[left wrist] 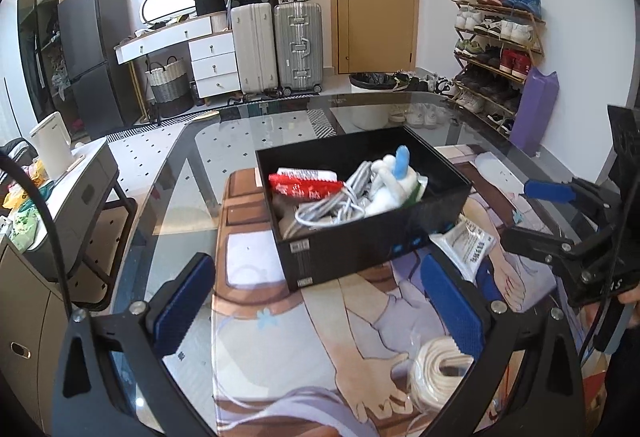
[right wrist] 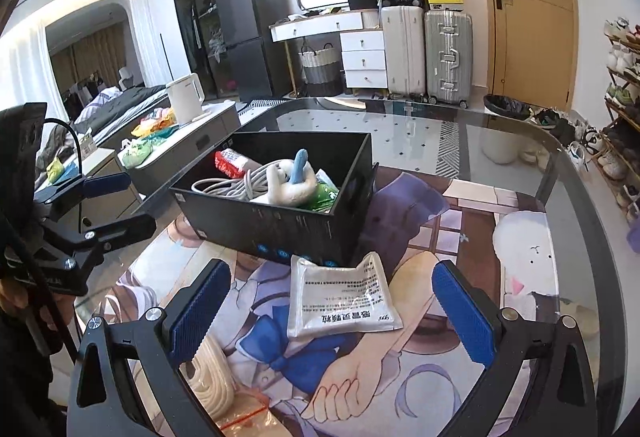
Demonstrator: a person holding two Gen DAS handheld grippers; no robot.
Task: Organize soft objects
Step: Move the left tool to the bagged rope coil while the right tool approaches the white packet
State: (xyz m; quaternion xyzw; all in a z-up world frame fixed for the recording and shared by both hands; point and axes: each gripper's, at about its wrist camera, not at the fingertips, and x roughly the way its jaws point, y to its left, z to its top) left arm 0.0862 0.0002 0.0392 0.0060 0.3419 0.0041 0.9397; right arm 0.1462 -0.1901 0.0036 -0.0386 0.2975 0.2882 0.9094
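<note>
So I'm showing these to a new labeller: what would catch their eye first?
Probably the black box mid-table, stuffed with a grey cable, a white plush and a red packet. Next, the white sachet lying flat on the printed mat just before the box, between the open right tool fingers. A cream rope coil sits nearest, by the open left tool.

Black box (right wrist: 280,225): open-topped, rectangular, upright on the printed mat (right wrist: 400,377) over the glass counter (right wrist: 460,117). 
Inside: white plush toy (right wrist: 286,185) with a blue part sticking up; coiled grey cable (right wrist: 228,187); red-and-white packet (right wrist: 230,163) at the far end; green-and-white packet (right wrist: 326,193) against the wall. 
White sachet (right wrist: 344,297): flat on the mat, printed text, one edge touching the box front. 
Cream rope coil (right wrist: 212,385): on the mat, apart from the box, near edge.
</note>
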